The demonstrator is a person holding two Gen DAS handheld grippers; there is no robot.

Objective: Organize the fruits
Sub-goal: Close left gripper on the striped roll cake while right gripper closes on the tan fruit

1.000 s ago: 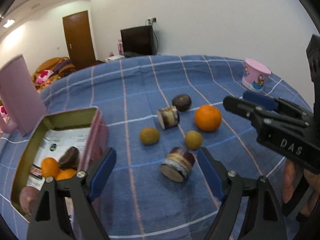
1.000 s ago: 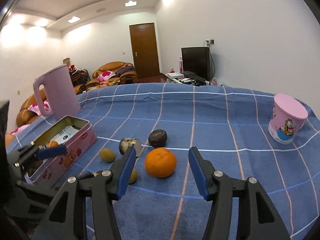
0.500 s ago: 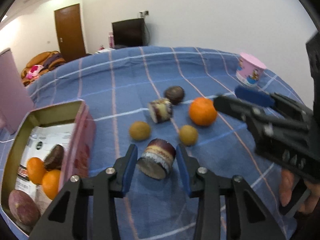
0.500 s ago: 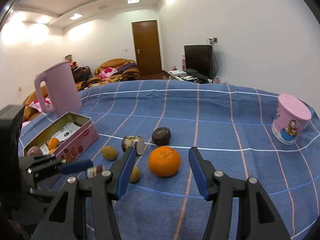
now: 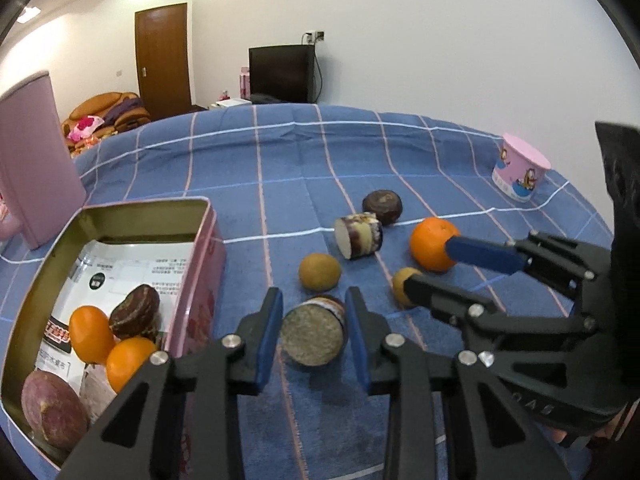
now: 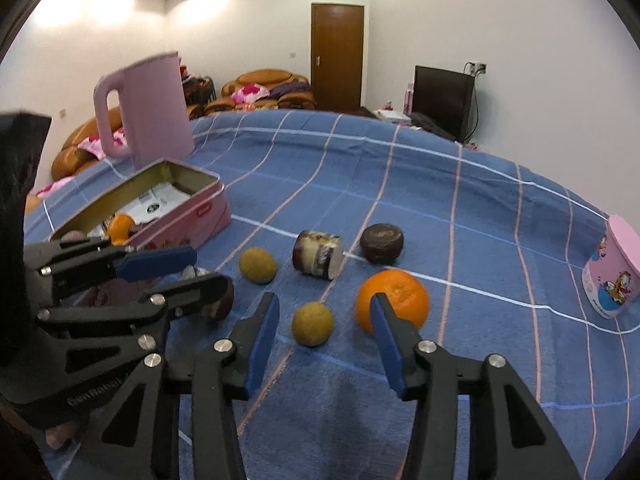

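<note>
Left gripper (image 5: 314,332) is clamping a cut purple-skinned piece (image 5: 314,334) between its blue pads, both pads pressing on the curved skin; the piece's long axis is running along the fingers, its flat pale cut face pointing back at the wrist camera, and whether it is clear of the blue checked cloth (image 5: 280,168) is hard to tell; it is sitting just beside the right wall of the pink tin (image 5: 208,240). Inside the tin two small oranges (image 5: 90,334), a dark brown fruit (image 5: 136,316) and a purple-red fruit (image 5: 52,410) are lying on printed paper. Right gripper (image 6: 326,340) is hovering with its jaws wide apart and nothing between the pads; a small yellow-brown fruit (image 6: 312,324) is lying on the cloth between its fingertips, and the orange (image 6: 394,300) is sitting behind the right-hand fingertip. Farther off a second cut piece (image 6: 318,256) is lying on its side, its long axis crosswise; next to it a dark round fruit (image 6: 382,242) is resting. A pink kettle (image 6: 142,108) is standing behind the tin, and a pink cup (image 6: 614,272) well off to the right.
</note>
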